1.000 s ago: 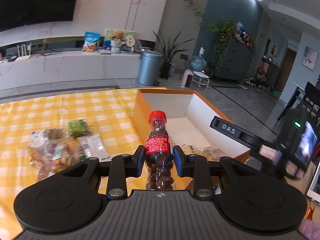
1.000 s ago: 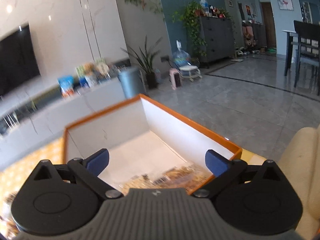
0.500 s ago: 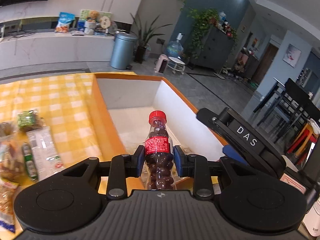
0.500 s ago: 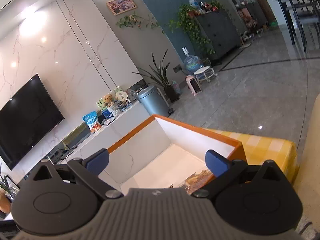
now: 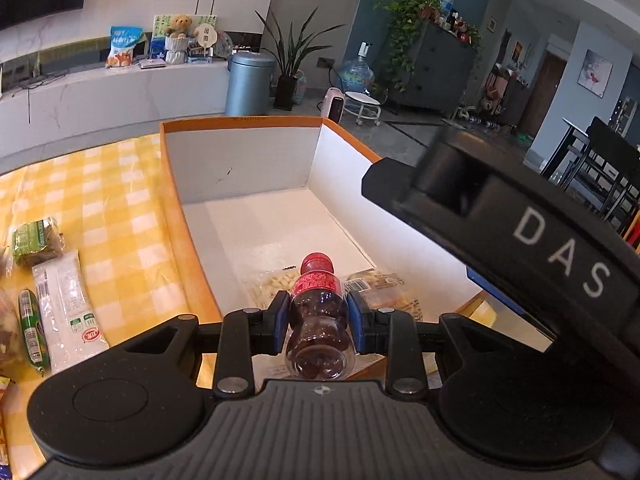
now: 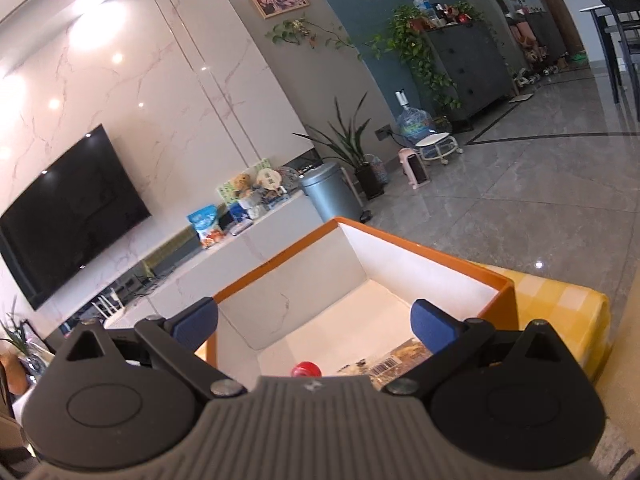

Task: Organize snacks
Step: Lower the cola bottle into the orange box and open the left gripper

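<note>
While the bottle (image 5: pixel 316 312) of dark candies is clamped in the left gripper (image 5: pixel 317 322), it has been carried from the box's near rim down over the orange box (image 5: pixel 240 124), so release looks close. The right gripper (image 6: pixel 314 320), marked "DAS", is held open and empty at three o'clock; the bottle's red label cannot be read.

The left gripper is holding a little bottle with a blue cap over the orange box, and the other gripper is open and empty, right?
Not quite: the cap is red, not blue. The left wrist view shows the left gripper shut on the little bottle, red cap on top, over the orange box. The rest is right: in the right wrist view the right gripper is open and empty.
</note>
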Demonstrator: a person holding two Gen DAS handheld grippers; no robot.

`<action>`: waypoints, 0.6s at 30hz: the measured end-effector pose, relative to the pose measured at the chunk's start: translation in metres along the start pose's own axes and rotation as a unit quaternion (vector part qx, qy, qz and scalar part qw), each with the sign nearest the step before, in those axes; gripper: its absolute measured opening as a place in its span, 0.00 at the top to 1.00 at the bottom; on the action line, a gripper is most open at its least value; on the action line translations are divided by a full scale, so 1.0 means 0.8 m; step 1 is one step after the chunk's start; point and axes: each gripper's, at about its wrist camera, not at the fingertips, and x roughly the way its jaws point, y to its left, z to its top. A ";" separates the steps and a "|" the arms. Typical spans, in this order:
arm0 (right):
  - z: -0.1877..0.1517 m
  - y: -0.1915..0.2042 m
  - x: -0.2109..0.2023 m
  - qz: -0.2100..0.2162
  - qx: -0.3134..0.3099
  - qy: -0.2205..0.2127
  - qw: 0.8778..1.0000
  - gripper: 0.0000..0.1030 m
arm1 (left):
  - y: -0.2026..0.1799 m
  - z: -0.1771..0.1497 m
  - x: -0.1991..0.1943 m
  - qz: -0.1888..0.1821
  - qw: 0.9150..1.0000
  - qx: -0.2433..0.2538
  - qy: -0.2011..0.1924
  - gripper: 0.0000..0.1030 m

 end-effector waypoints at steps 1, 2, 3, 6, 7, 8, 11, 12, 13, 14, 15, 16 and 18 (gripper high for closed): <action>0.000 0.001 0.000 -0.002 -0.002 0.000 1.000 0.03 | 0.000 -0.001 -0.001 0.000 1.000 -0.001 -0.003 0.67; 0.000 0.002 0.000 -0.003 -0.003 0.000 1.000 0.03 | -0.001 -0.001 -0.002 -0.003 1.000 -0.002 -0.009 0.67; 0.000 0.002 0.000 -0.003 -0.003 0.001 1.000 0.03 | -0.001 0.000 -0.004 -0.011 1.000 -0.003 -0.016 0.59; 0.000 0.000 0.001 -0.006 -0.001 0.002 1.000 0.03 | 0.004 -0.001 -0.012 -0.019 0.999 -0.006 -0.033 0.19; 0.000 -0.001 0.000 -0.007 0.002 0.001 1.000 0.03 | 0.005 -0.002 -0.015 -0.015 0.999 -0.004 -0.040 0.17; 0.001 -0.002 -0.001 -0.007 0.006 -0.004 1.000 0.03 | 0.006 -0.002 -0.018 -0.012 0.999 -0.001 -0.044 0.16; 0.001 -0.002 0.000 -0.009 0.006 -0.001 1.000 0.03 | 0.006 -0.002 -0.028 -0.010 0.999 0.009 -0.044 0.16; 0.000 -0.002 0.000 -0.008 0.006 0.000 1.000 0.03 | 0.004 -0.002 -0.031 -0.007 0.999 0.012 -0.045 0.16; 0.000 -0.001 0.000 -0.008 0.005 -0.001 1.000 0.03 | 0.003 -0.002 -0.035 -0.003 0.999 0.015 -0.046 0.16; 0.000 0.000 -0.001 -0.008 0.003 -0.002 1.000 0.03 | 0.001 -0.003 -0.038 0.000 0.999 0.018 -0.047 0.16; 0.000 0.000 -0.002 -0.008 0.001 -0.004 1.000 0.03 | 0.000 -0.004 -0.041 0.003 0.999 0.021 -0.049 0.15; -0.001 0.000 -0.002 -0.007 0.000 -0.005 1.000 0.03 | 0.000 -0.005 -0.045 0.004 0.998 0.022 -0.051 0.13; -0.002 -0.001 -0.003 -0.008 -0.001 -0.004 1.000 0.03 | 0.005 -0.008 -0.054 -0.002 0.999 0.011 -0.052 0.13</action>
